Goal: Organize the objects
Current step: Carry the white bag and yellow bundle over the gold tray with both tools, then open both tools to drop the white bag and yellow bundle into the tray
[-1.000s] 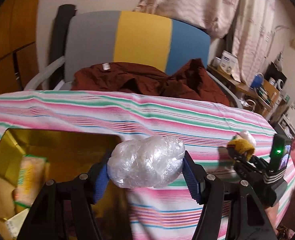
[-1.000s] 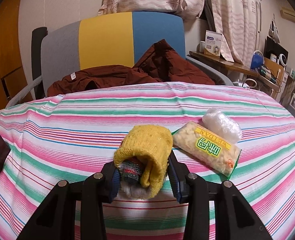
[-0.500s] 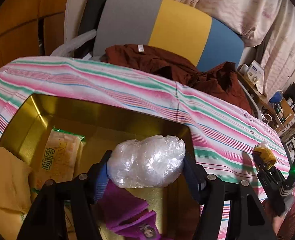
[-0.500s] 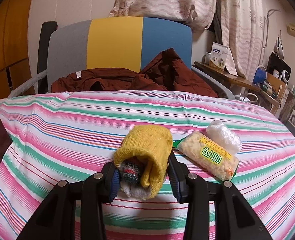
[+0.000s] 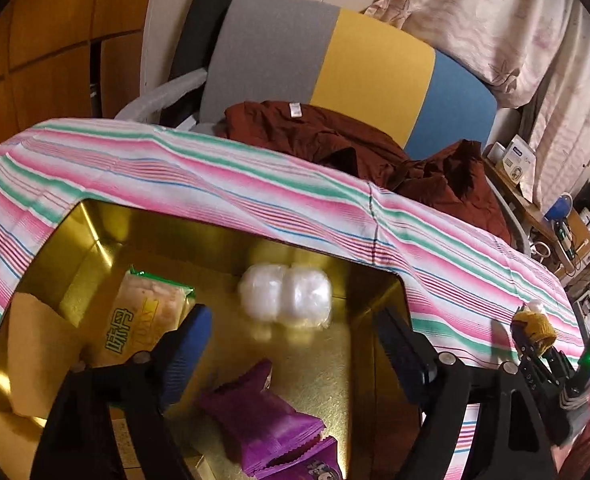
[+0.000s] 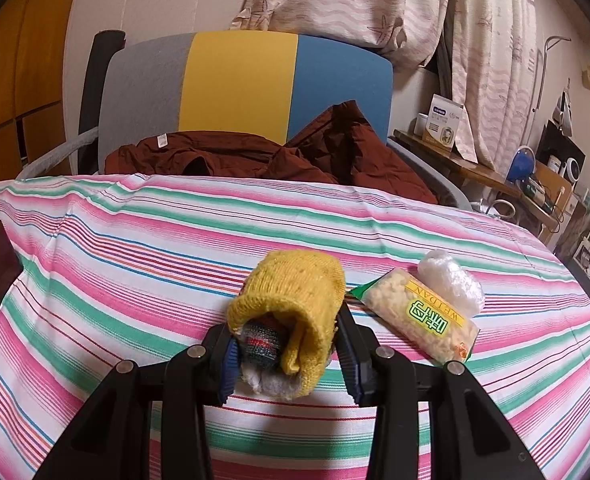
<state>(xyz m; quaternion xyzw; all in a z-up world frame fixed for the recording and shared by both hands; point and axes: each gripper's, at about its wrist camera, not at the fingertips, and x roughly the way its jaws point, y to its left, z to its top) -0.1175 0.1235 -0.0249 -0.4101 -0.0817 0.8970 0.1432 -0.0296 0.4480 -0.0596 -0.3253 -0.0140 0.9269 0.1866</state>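
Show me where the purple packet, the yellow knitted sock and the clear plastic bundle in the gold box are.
purple packet (image 5: 261,426): left wrist view, middle of its wrapper.
yellow knitted sock (image 6: 299,292): right wrist view, top of the knit.
clear plastic bundle (image 5: 286,297): left wrist view, centre of the bundle.

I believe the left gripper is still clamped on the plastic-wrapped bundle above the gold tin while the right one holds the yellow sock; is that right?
Not quite. The left wrist view shows the left gripper open, and the bundle lies loose inside the tin. The rest holds: the right gripper is shut on the yellow sock.
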